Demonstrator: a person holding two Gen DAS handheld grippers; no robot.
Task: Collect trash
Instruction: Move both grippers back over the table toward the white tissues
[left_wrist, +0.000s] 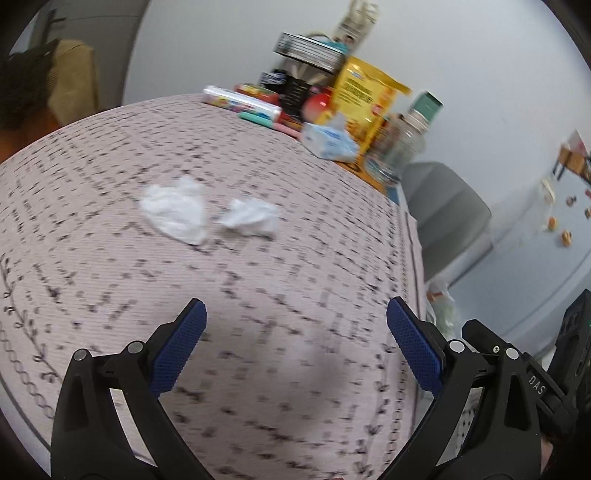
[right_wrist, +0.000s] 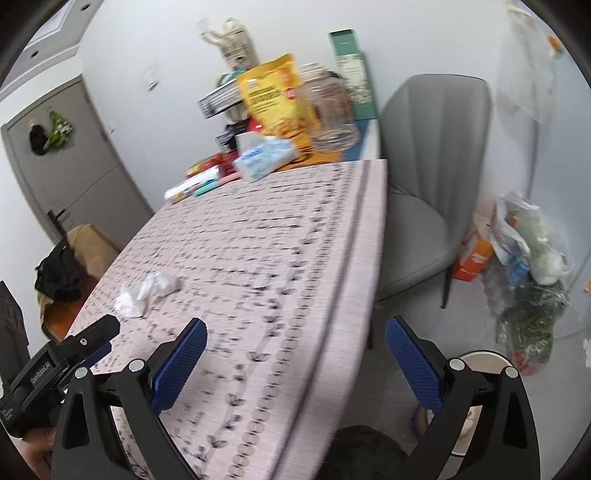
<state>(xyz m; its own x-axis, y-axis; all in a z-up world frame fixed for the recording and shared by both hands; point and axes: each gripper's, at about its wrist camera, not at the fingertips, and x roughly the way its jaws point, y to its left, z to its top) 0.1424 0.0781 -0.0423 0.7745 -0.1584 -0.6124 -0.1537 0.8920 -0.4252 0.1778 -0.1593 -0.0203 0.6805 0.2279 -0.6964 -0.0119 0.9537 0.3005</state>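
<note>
Two crumpled white tissues lie side by side on the patterned pink tablecloth (left_wrist: 258, 295): one on the left (left_wrist: 175, 214) and one on the right (left_wrist: 251, 218). My left gripper (left_wrist: 295, 325) is open and empty, hovering over the cloth short of them. In the right wrist view the same tissues (right_wrist: 147, 291) lie far left on the table (right_wrist: 258, 240). My right gripper (right_wrist: 293, 334) is open and empty over the table's right edge. The left gripper shows at that view's lower left (right_wrist: 74, 354).
At the table's far end stand a tissue pack (left_wrist: 328, 142), a yellow snack bag (left_wrist: 365, 103), a glass jar (right_wrist: 332, 110), boxes and pens. A grey chair (right_wrist: 424, 184) stands right of the table. Plastic bags (right_wrist: 528, 266) and a round bin (right_wrist: 476, 369) are on the floor.
</note>
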